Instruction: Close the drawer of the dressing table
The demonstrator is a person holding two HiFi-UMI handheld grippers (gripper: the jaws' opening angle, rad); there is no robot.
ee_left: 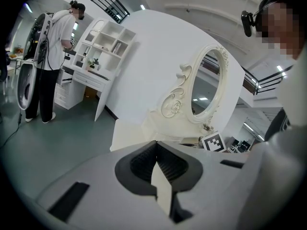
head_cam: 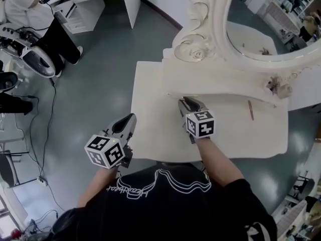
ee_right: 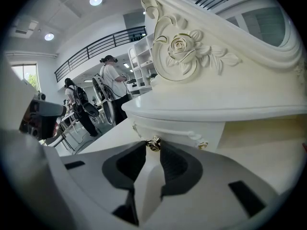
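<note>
Drawer (ee_right: 182, 128) has its gold knob (ee_right: 153, 144) pinched between the right gripper (ee_right: 152, 152) fingers; left gripper (ee_left: 156, 150) fingers are together.

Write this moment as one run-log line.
right tongs: shut on drawer knob | left tongs: shut, empty

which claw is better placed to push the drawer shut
Right. The right claw grips the knob on the drawer; the left claw hangs shut off the dressing table's front left corner.
</note>
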